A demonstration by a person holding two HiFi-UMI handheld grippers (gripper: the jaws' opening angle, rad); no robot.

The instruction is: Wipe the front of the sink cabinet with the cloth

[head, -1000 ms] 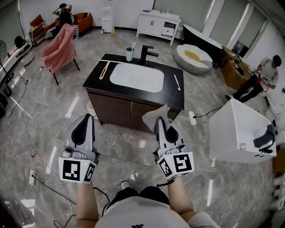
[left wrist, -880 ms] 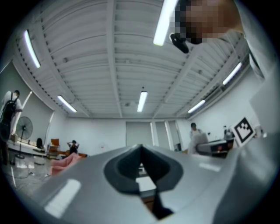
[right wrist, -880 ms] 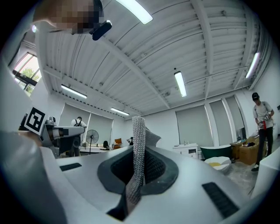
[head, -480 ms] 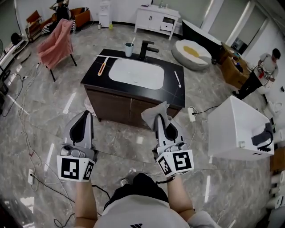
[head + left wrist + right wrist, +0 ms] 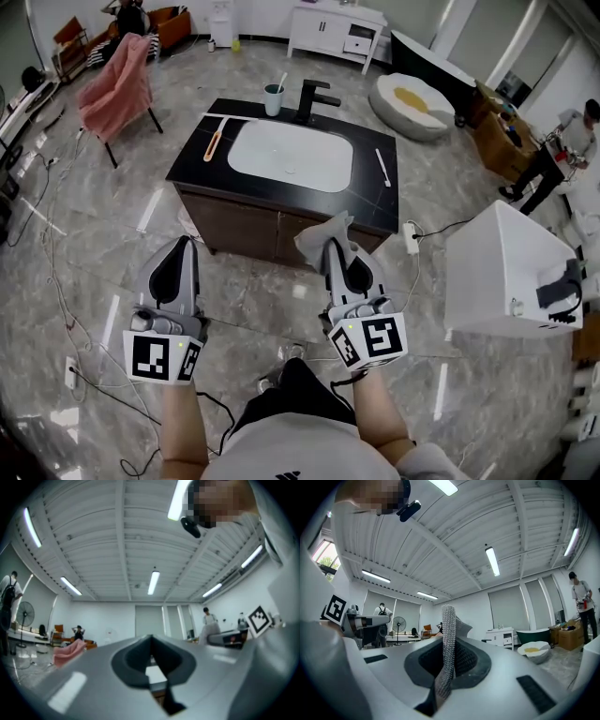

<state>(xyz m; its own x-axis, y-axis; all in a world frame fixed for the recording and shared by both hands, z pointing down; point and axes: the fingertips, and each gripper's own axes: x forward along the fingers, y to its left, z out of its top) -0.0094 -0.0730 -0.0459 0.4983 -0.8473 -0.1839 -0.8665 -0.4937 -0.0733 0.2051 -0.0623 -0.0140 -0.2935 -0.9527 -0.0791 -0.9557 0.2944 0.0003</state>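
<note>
A dark wood sink cabinet (image 5: 246, 225) with a black top and a white basin (image 5: 290, 157) stands ahead of me in the head view; its brown front faces me. My right gripper (image 5: 335, 246) is shut on a grey knitted cloth (image 5: 322, 234), held just short of the cabinet front near its right half. In the right gripper view the cloth (image 5: 448, 648) stands pinched upright between the jaws. My left gripper (image 5: 177, 248) hovers over the floor in front of the cabinet's left corner, shut with nothing in it.
A white box-like unit (image 5: 511, 272) stands on the floor to the right. Cables (image 5: 56, 281) trail over the marble floor at left. A pink-draped chair (image 5: 117, 89) sits back left. On the countertop are a cup (image 5: 273, 99), a black tap (image 5: 312, 97) and a brush (image 5: 215, 144).
The cabinet has come slightly nearer and lower in the head view as I step forward. Both grippers keep their pose; the cloth stays pinched.
</note>
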